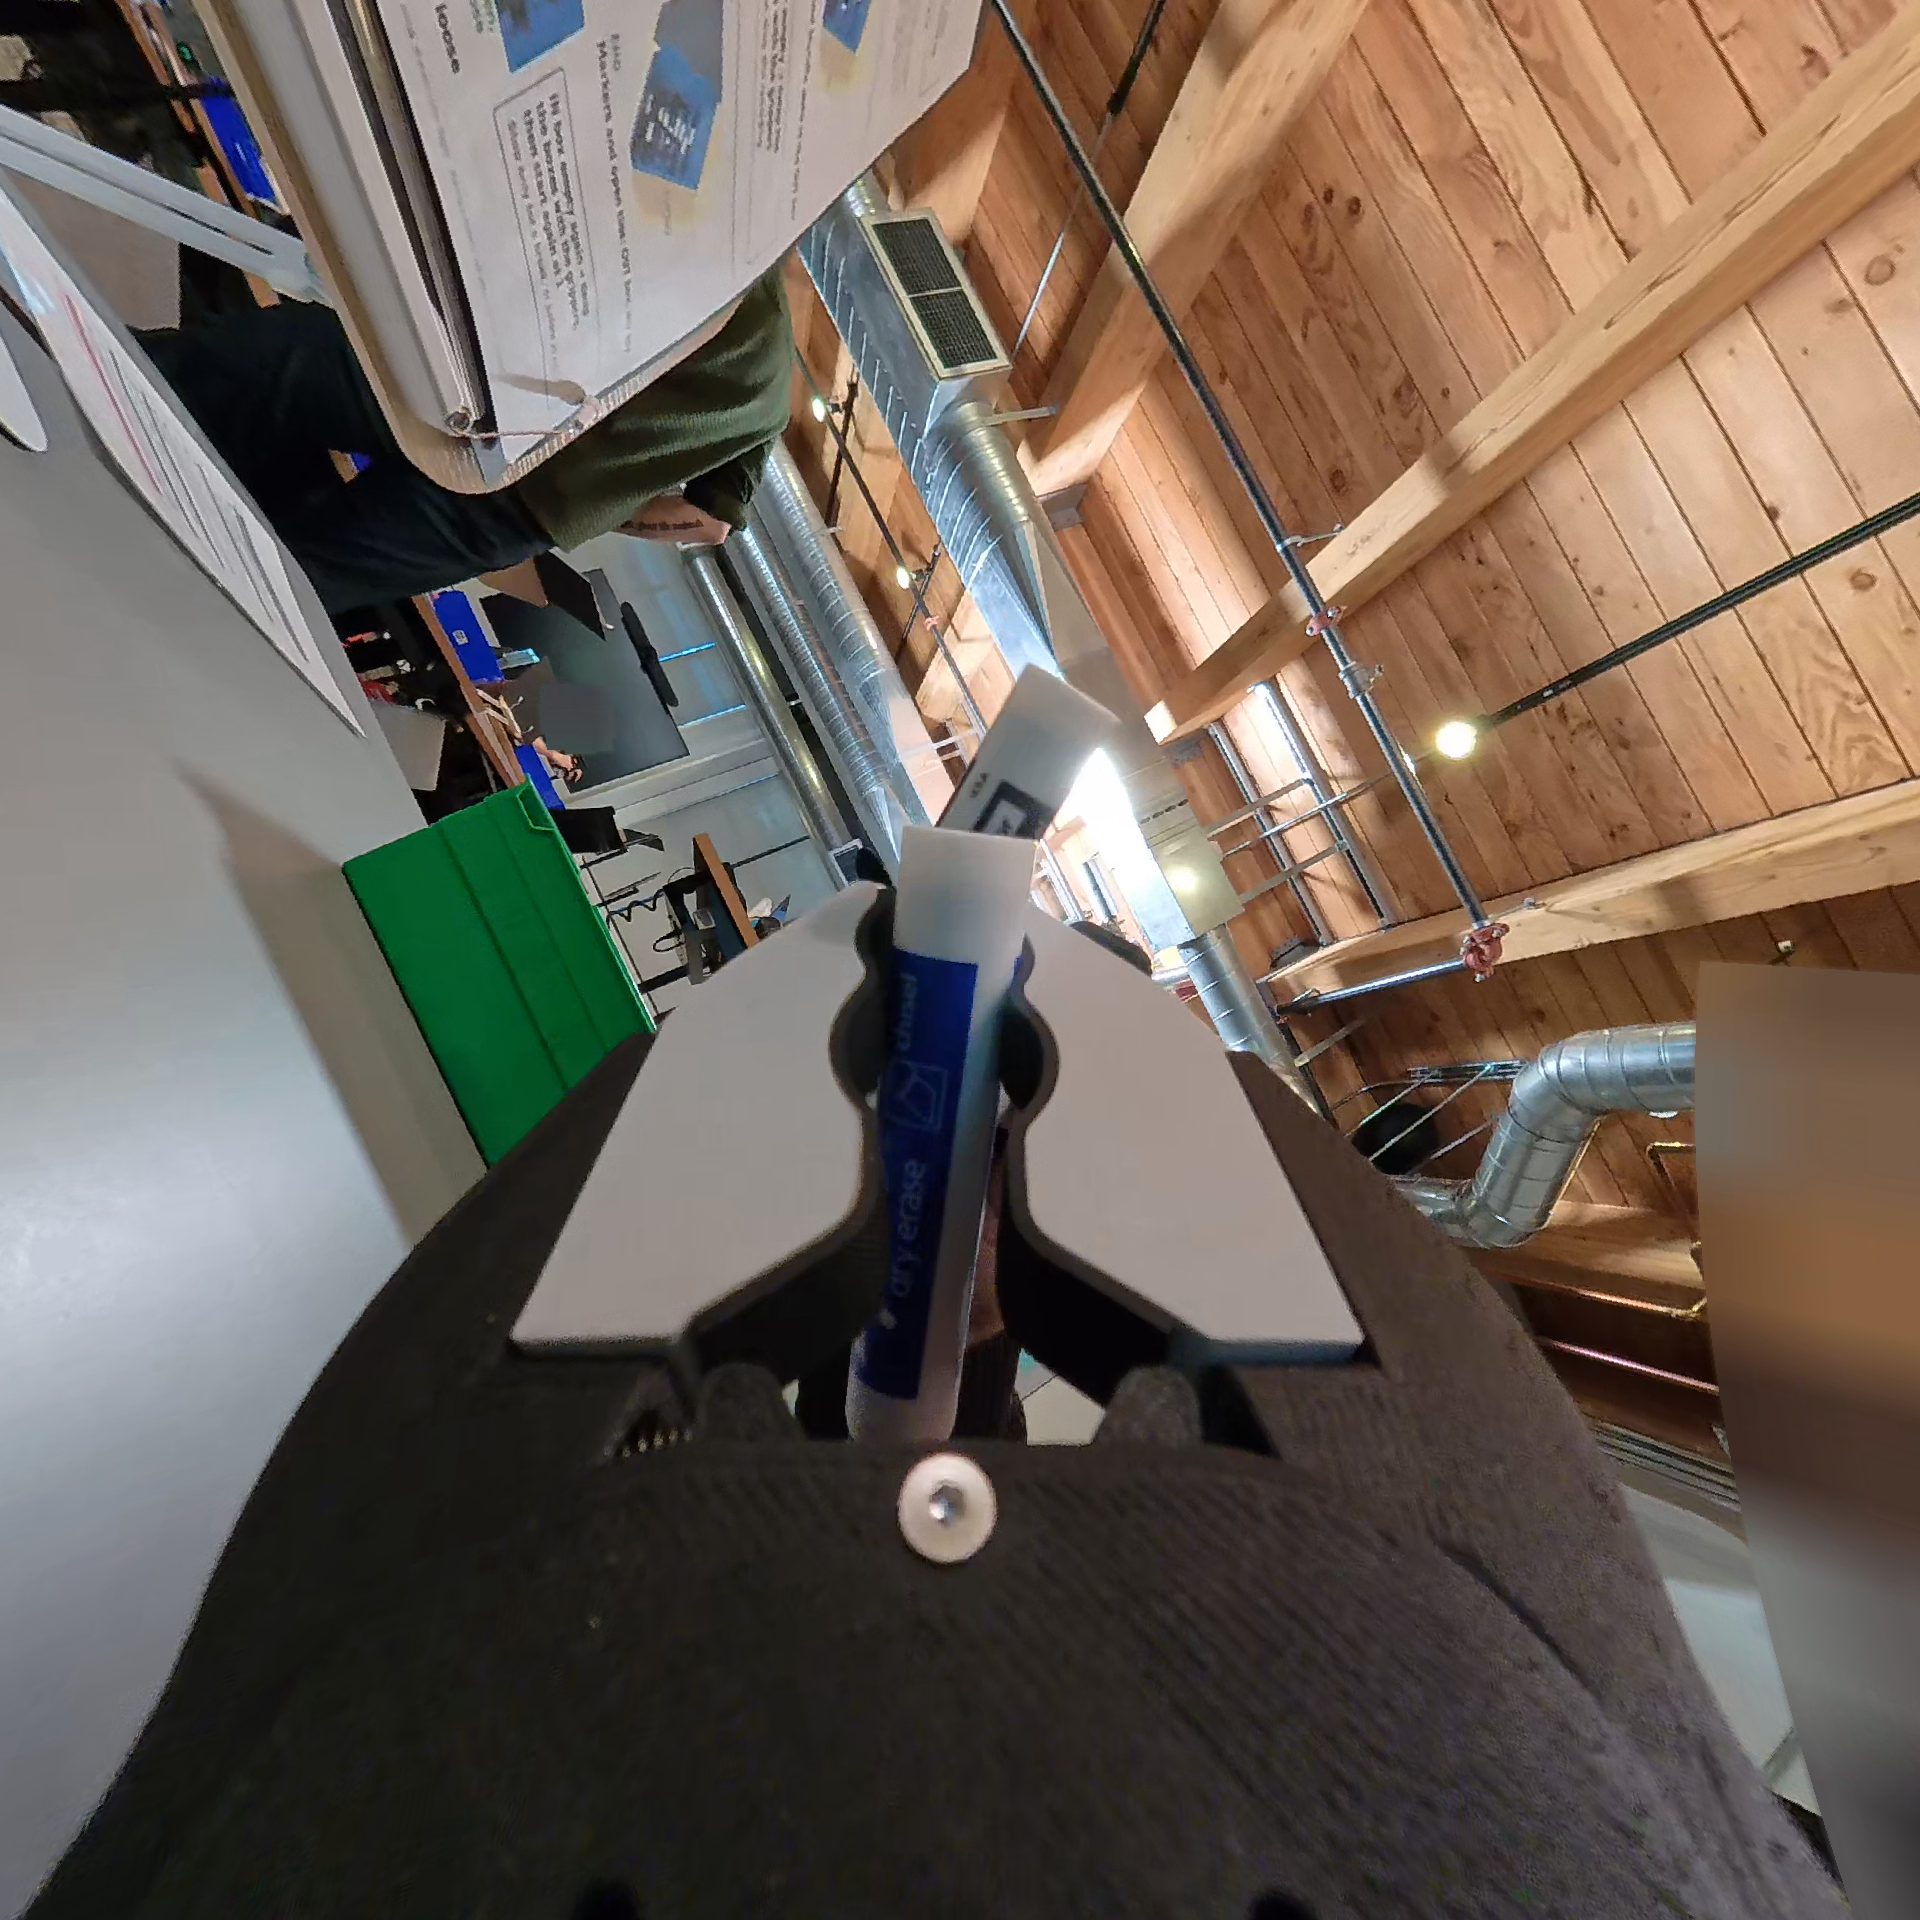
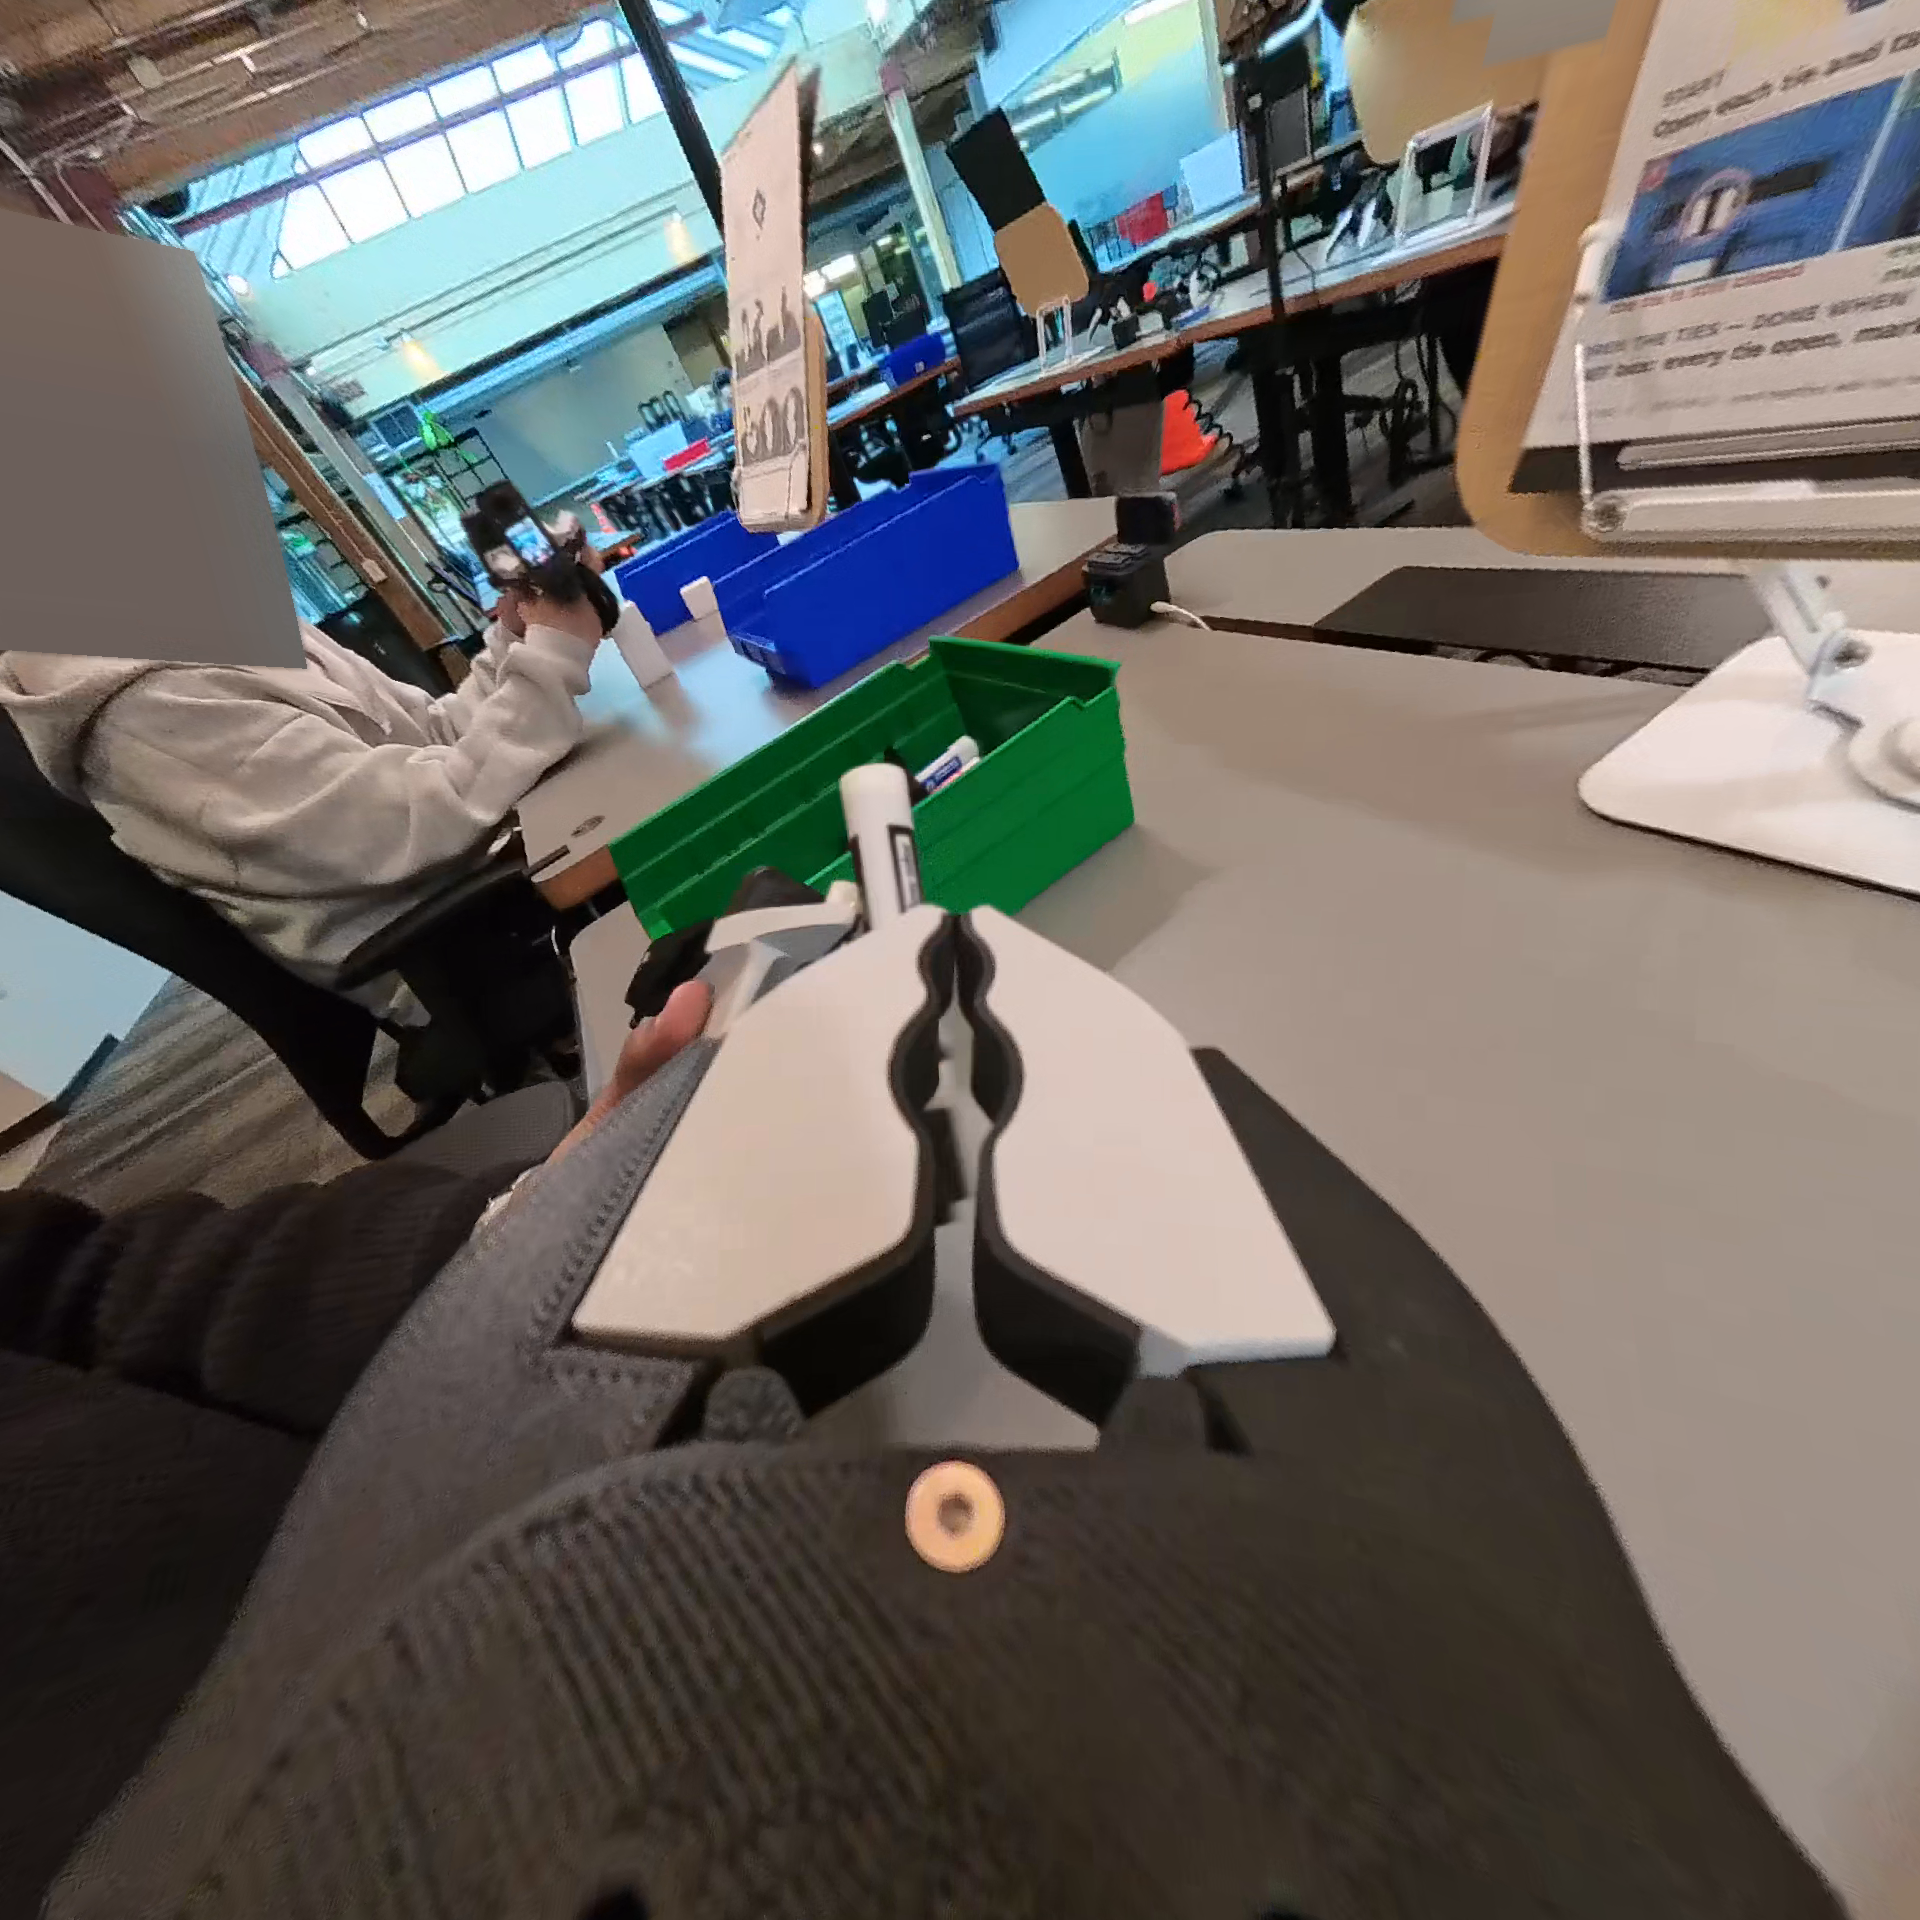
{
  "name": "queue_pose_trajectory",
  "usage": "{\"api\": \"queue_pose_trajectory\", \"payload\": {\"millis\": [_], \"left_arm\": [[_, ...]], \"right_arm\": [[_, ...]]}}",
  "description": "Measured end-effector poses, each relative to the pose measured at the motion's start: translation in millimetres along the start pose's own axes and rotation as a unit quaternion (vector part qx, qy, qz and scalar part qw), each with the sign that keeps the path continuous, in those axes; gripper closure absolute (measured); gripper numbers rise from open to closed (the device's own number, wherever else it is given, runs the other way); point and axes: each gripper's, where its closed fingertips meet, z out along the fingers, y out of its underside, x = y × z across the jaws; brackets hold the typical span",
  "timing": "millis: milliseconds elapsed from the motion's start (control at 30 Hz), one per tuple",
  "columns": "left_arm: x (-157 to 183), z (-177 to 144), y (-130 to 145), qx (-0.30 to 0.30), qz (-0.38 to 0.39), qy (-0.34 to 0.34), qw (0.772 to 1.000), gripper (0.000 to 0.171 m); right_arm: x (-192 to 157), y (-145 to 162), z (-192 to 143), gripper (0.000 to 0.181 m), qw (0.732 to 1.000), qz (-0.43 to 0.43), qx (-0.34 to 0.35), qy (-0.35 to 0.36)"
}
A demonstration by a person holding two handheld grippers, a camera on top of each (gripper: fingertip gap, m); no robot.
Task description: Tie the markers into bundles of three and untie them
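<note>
In the left wrist view my left gripper [image 1: 951,935] points up toward the ceiling and is shut on a white marker with a blue label [image 1: 940,1091]. The marker lies along the fingers and its white end sticks out past the tips. A white piece with a black mark [image 1: 1029,758] shows just beyond it; I cannot tell what it is. In the right wrist view my right gripper [image 2: 954,925] is shut, its pads together. The left gripper [image 2: 774,940] sits close at its left, in a hand [image 2: 665,1039], with the marker [image 2: 878,842] standing upright in it.
A green bin [image 2: 1039,821] with markers inside [image 2: 951,769] stands on the grey table [image 2: 1455,987] just beyond both grippers; it also shows in the left wrist view [image 1: 488,987]. A paper stand on a white base [image 2: 1766,769] is at right. Blue bins [image 2: 883,582] and a seated person [image 2: 260,779] are behind. My right fingertips sit around 8 centimeters from my left ones. The white base [image 2: 1766,769] is about equally far from each gripper, around 40 centimeters.
</note>
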Motion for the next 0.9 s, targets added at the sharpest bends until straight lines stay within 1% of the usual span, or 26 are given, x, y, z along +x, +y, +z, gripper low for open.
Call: {"api": "queue_pose_trajectory", "payload": {"millis": [100,167,200,233,267,367,433,467,533,567,600,633,667,700,800,867,900], "left_arm": [[1,0,0,-0.002,0.005,0.001,1.0,0.152],[0,1,0,-0.004,0.012,-0.003,1.0,0.153],[-1,1,0,-0.005,0.013,-0.004,1.0,0.152],[-2,0,1,-0.005,0.011,-0.006,1.0,0.152],[-4,0,0,-0.002,0.011,-0.01,1.0,0.152],[-5,-1,-1,0.001,0.01,-0.013,1.0,0.153],[-3,-1,-1,0.0,0.014,-0.012,1.0,0.153],[-3,-1,-1,-0.002,0.019,-0.012,1.0,0.153],[-1,-1,-1,-0.005,0.024,-0.011,1.0,0.153],[0,0,-1,-0.006,0.023,-0.008,1.0,0.153],[0,0,-1,-0.005,0.021,-0.006,1.0,0.152],[0,0,-1,-0.004,0.019,-0.005,1.0,0.153],[0,0,-1,-0.004,0.017,-0.004,1.0,0.153],[0,-1,0,-0.003,0.015,-0.004,1.0,0.153],[2,-1,0,-0.002,0.012,0.0,1.0,0.154],[4,0,2,-0.008,0.017,0.002,1.0,0.154],[5,0,4,-0.012,0.021,0.004,1.0,0.154]], "right_arm": [[12,-7,-9,0.181,1.0,-0.011,0.004,0.02],[11,2,-6,0.181,0.999,-0.021,-0.024,0.011],[11,11,-2,0.178,0.999,-0.023,-0.046,0.008],[11,24,3,0.162,0.997,-0.022,-0.074,0.002],[14,40,8,0.152,0.994,-0.02,-0.111,0.004],[31,85,15,0.135,0.977,-0.036,-0.208,0.042],[42,113,11,0.121,0.956,-0.051,-0.28,0.07],[48,127,7,0.118,0.945,-0.057,-0.309,0.091],[58,163,-2,0.118,0.921,-0.067,-0.36,0.131],[64,181,-8,0.122,0.907,-0.076,-0.384,0.154],[70,192,-14,0.13,0.896,-0.097,-0.396,0.174],[71,186,-15,0.151,0.895,-0.132,-0.382,0.186],[73,181,-18,0.156,0.887,-0.155,-0.391,0.192],[74,175,-19,0.162,0.884,-0.169,-0.39,0.195],[77,146,-20,0.163,0.902,-0.189,-0.334,0.198],[85,108,-31,0.163,0.91,-0.211,-0.276,0.227],[92,85,-42,0.163,0.907,-0.224,-0.249,0.253]]}}
